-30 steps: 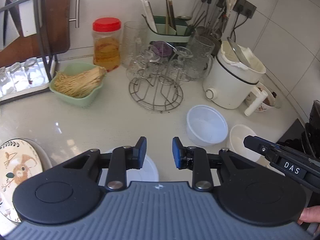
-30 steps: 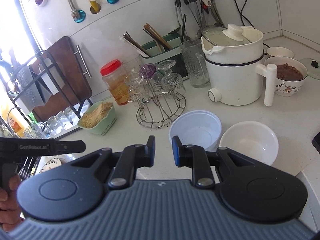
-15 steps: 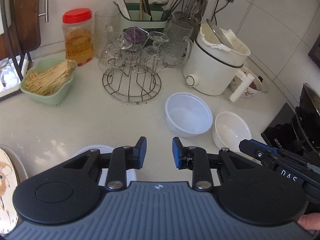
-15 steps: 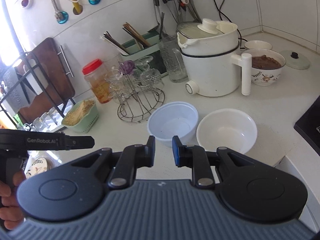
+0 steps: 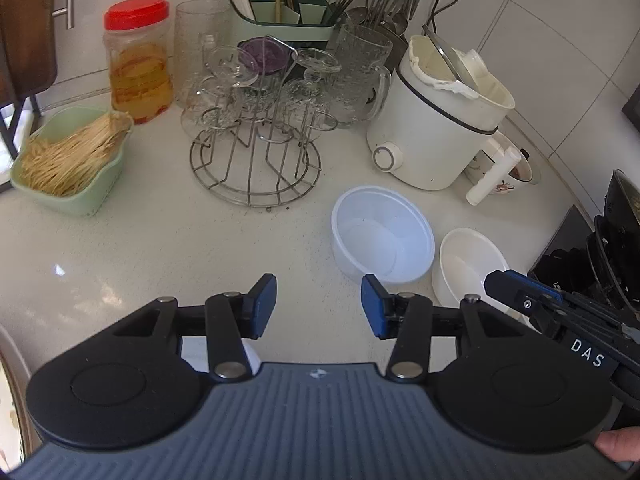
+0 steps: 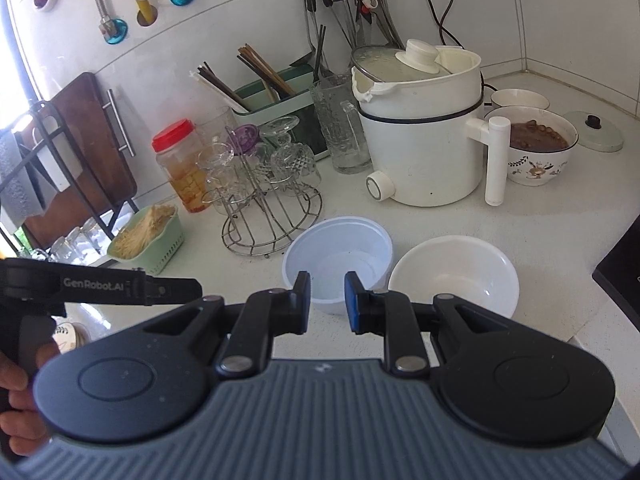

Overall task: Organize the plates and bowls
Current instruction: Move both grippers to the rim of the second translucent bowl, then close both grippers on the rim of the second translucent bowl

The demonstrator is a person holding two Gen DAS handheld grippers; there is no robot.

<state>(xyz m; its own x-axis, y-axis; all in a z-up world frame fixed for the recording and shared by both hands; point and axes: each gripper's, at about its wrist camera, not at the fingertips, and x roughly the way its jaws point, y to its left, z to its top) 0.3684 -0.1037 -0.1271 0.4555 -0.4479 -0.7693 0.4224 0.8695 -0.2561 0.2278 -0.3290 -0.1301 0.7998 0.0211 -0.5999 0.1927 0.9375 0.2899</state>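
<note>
A translucent white plastic bowl (image 5: 382,240) and a white ceramic bowl (image 5: 470,264) sit side by side on the white counter; both also show in the right wrist view, the plastic bowl (image 6: 340,256) and the ceramic bowl (image 6: 456,276). My left gripper (image 5: 318,310) is open and empty, just left of and short of the plastic bowl. My right gripper (image 6: 327,298) is open by a narrow gap and empty, above the plastic bowl's near rim. A patterned plate's edge (image 5: 8,392) shows at far left. A white dish (image 5: 216,354) is mostly hidden under the left gripper.
A wire glass rack (image 5: 256,152), a red-lidded jar (image 5: 138,60), a green basket of noodles (image 5: 68,156) and a white electric pot (image 5: 436,120) stand behind. A patterned bowl of food (image 6: 538,144) sits at the back right. A black cooktop (image 6: 624,264) lies right.
The left gripper's jaws have opened wider and it moved right and forward toward the bowls. The right gripper moved closer over the plastic bowl.
</note>
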